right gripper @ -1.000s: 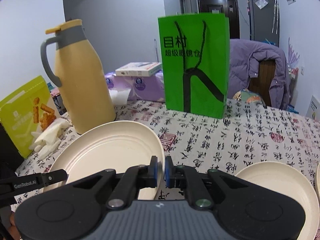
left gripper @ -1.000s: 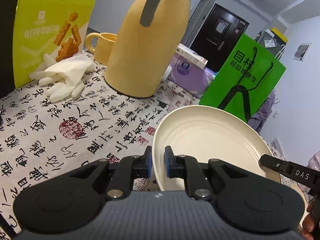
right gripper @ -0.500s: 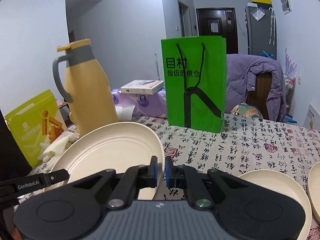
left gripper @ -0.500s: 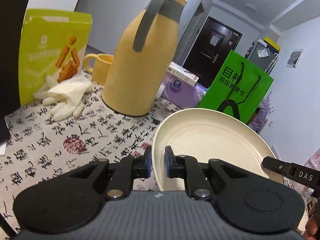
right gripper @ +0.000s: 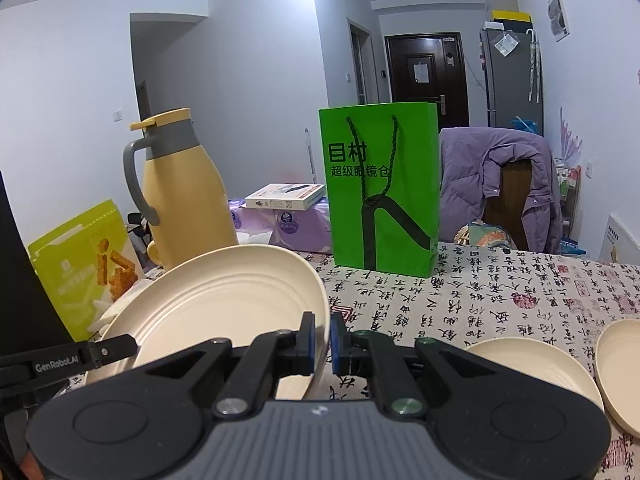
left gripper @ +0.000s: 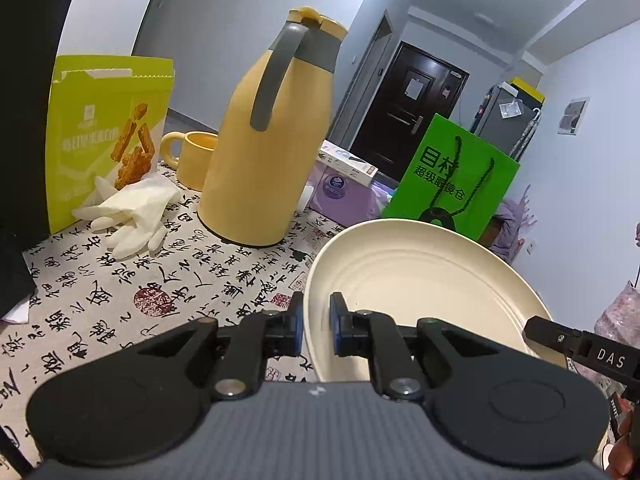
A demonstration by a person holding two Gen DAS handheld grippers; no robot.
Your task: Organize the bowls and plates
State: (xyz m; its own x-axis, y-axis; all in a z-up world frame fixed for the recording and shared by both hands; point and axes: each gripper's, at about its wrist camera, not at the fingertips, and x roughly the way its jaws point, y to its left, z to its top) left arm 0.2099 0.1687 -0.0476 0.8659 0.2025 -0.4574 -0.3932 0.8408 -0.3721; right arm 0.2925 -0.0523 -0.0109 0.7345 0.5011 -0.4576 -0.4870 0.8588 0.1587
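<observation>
Held plate: a round cream plate with ridged rings [left gripper: 420, 292] is held above the table between both grippers, tilted.
Left gripper: the left gripper [left gripper: 317, 330] is clamped on the plate's left rim, one blue-padded finger on each side of the edge.
Right gripper: the right gripper [right gripper: 322, 338] is pinched shut on the same plate's right rim [right gripper: 224, 304], the edge between its pads.
Relative position: the plate spans the gap between the two tools; each tool's tip shows in the other's view at the plate's far edge.
Other dishes: two more cream dishes lie on the table right of the right gripper, a plate [right gripper: 536, 368] and another dish [right gripper: 622, 356] cut off by the frame edge; three in all.
Table: white cloth printed with black calligraphy [left gripper: 120, 288].
Other things, one each: yellow thermos jug with a grey handle [left gripper: 272, 152], yellow mug [left gripper: 192, 160], green paper bag [right gripper: 380, 192], lime snack box [left gripper: 104, 128], white rubber glove [left gripper: 132, 212].
</observation>
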